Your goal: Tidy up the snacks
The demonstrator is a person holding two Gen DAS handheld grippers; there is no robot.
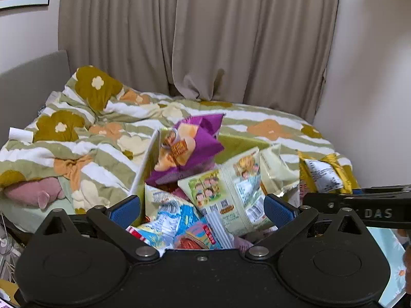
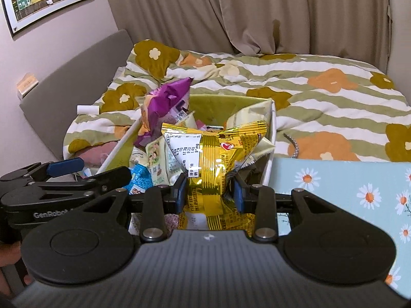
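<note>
A white bin with a green inside holds several snack bags. A purple bag stands at its far left. A pale green cartoon bag and a blue and white bag lie in it. My right gripper is shut on a gold foil bag, held over the bin's near edge; the gold bag also shows in the left wrist view. My left gripper is open and empty just above the bags; it also shows in the right wrist view.
The bin stands by a bed with a striped flower quilt. A light blue daisy-print surface lies to the right of the bin. Beige curtains hang behind. A grey headboard is at the left.
</note>
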